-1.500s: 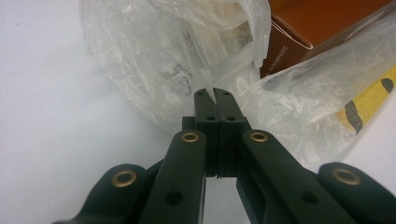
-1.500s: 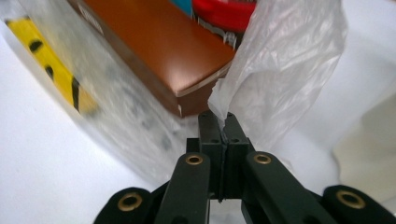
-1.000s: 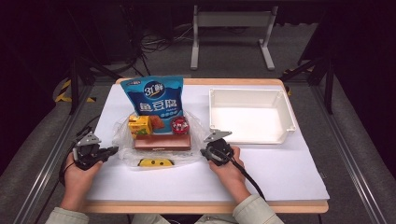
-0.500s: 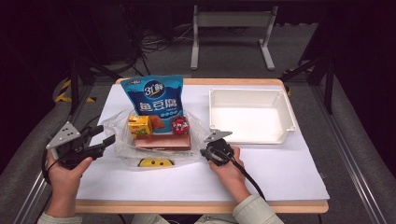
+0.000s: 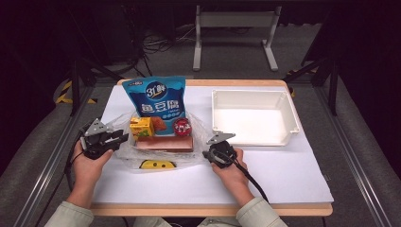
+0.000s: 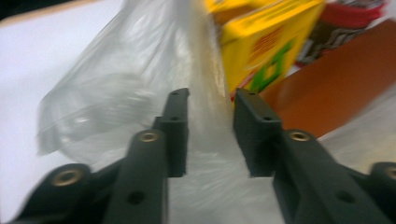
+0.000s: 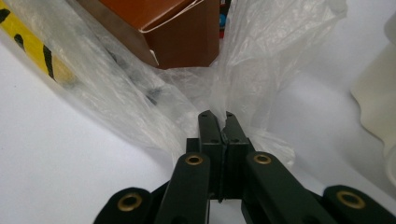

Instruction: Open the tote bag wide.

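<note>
Nearest in, the right gripper (image 7: 218,122) is clamped tight on the near right edge of the clear plastic bag (image 5: 124,150), pinning it to the white sheet. Over at the left, the left gripper (image 6: 211,122) has just been closing, a fold of bag film between its parted jaws, pads not yet pinching. Looks like the mouth is being opened. Next: close on that film and pull apart. Beyond sit the brown box (image 5: 165,143), yellow carton (image 5: 141,126), blue pouch (image 5: 155,99) and, far right, the white tray (image 5: 288,111).
</note>
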{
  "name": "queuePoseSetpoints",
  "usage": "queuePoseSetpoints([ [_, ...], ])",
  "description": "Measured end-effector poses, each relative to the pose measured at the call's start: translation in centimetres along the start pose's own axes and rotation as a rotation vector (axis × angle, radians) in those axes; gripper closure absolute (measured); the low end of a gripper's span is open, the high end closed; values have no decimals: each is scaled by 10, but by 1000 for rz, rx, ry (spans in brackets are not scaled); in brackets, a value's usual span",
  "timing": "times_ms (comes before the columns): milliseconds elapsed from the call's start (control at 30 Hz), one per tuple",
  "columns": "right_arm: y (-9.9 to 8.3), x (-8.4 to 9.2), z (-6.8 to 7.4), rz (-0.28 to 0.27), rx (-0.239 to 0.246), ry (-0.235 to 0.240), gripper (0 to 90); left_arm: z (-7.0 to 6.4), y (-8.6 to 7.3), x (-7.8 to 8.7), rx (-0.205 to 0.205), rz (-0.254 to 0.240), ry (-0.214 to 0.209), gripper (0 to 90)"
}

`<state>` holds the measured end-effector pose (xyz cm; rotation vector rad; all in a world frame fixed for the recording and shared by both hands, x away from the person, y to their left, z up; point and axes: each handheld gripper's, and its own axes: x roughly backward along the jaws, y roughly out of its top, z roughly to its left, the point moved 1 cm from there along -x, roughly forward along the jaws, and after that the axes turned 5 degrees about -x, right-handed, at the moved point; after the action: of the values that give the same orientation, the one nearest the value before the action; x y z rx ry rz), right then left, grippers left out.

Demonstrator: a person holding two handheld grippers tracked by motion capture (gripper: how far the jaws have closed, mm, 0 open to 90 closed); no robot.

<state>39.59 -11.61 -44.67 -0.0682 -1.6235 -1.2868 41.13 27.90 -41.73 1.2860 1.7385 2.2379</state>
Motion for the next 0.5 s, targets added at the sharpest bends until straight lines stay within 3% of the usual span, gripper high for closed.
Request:
queuePoseSetpoints([
  [67,0,0,0,-1,5,-1,898,3,-4,-2,9,8,2,807],
  [100,0,0,0,-1,0,1,898,6,-7,-5,13,23,13,807],
  [167,0,-1,0,0,-3,3,898,8,-11,-10,10,59,19,891],
  [300,-1,1,0,-3,-14,5,898,7,-19,-22,10,126,-7,900],
  [500,-1,7,-3,-25,-35,18,885,3,-26,-25,6,161,-58,900],
])
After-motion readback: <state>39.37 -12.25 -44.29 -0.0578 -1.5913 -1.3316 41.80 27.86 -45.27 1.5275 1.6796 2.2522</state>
